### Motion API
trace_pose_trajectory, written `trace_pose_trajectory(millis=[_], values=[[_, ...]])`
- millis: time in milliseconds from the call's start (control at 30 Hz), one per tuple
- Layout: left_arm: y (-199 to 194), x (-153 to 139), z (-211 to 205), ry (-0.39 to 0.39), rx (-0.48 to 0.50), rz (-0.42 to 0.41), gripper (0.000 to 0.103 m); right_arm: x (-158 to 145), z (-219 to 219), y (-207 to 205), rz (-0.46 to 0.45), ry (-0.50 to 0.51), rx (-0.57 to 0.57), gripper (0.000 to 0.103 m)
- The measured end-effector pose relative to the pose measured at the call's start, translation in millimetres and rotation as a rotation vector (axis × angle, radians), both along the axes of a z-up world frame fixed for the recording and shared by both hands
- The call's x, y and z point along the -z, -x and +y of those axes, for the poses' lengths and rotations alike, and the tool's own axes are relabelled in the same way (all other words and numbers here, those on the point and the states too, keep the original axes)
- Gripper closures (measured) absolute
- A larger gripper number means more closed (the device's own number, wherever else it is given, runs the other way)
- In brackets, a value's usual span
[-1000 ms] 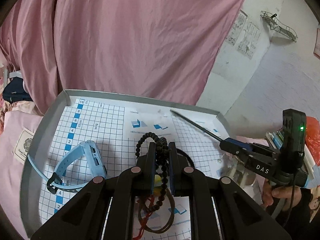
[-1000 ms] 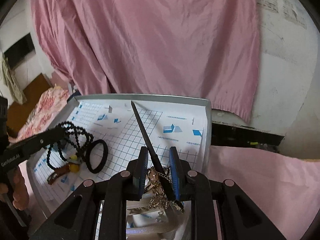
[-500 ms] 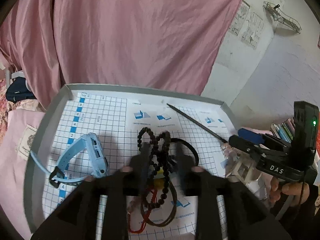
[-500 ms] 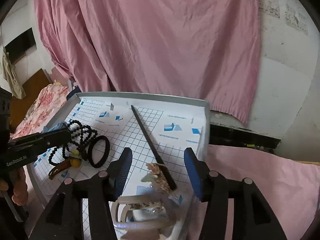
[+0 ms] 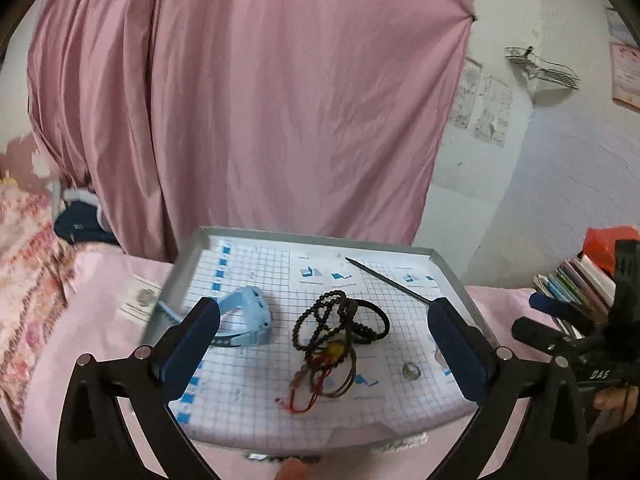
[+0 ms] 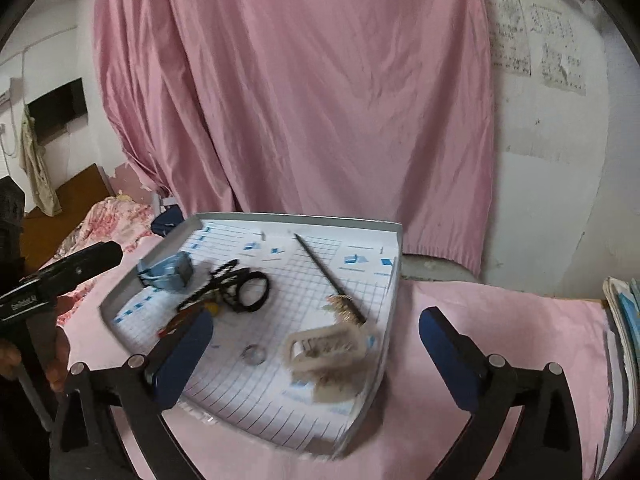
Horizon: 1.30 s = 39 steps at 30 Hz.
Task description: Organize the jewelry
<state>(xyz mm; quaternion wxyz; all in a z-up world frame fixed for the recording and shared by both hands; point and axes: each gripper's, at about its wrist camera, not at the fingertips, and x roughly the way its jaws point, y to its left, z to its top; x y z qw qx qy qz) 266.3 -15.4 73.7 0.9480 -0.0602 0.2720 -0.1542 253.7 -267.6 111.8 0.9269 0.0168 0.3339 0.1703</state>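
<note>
The left gripper [image 5: 324, 344] is held above the near edge of the tray [image 5: 448, 270], its blue-padded fingers [image 5: 192, 340] spread wide with nothing between them. It points forward and slightly down over the tray's middle. The right gripper [image 6: 316, 354] is likewise wide open and empty, held over the tray's near right part, with its right finger out past the tray edge above the pink cloth [image 6: 500, 320]. A hand [image 5: 614, 400] grips the right tool's handle at the edge of the left view.

Between the left fingers lie the beads [image 5: 324, 320], a string of dark beads in tangled loops on the gridded paper, with a yellow bead and red cord at the near end. A black ring-shaped band [image 5: 378, 322] touches the beads on their right. To their left lies a light blue watch [image 5: 246, 314], near the tray's left wall. A small clear ring [image 5: 411, 371] lies alone on the paper, to the right of the beads and nearer the camera.

A long dark stick [image 6: 326, 272] lies slanted from the far middle toward the near right. Its near end carries a gold ornament [image 6: 344, 308], which touches a pale rack [image 6: 326, 348] standing by the tray's right edge; the rack is blurred. Behind the tray hangs a pink curtain [image 6: 320, 100]. Books [image 5: 576, 284] stand to the right.
</note>
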Motion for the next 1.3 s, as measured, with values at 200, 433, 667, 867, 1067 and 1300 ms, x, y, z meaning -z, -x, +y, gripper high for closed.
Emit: trace_pose_trajectory(millis=[200, 433, 667, 867, 1067, 1300], values=[[35.4, -2.0, 14.2, 0.006, -0.016, -0.054, 0.001, -15.2, 10.0, 47.9, -0.088, -0.006, -0.009, 0.000], [71.1, 2.4, 29.8, -0.014, -0.061, -0.073, 0.001, -1.2, 19.5, 92.9, -0.099, 0.007, -0.036, 0.000], [105.5, 26.0, 58.7, -0.021, -0.090, -0.023, 0.001, 31.2, 23.1, 129.1, 0.010, 0.016, -0.030, 0.000], [113.3, 58.9, 73.3, -0.057, -0.079, 0.108, 0.001, 57.6, 35.4, 140.3, 0.119, 0.089, -0.011, 0.000], [97.6, 82.7, 74.1, -0.077, -0.037, 0.232, 0.001, 66.3, 43.6, 128.0, 0.176, 0.097, 0.001, 0.000], [62.9, 89.5, 67.4, -0.019, 0.035, 0.300, 0.001, 63.2, 56.5, 98.4, 0.195, 0.056, -0.041, 0.000]])
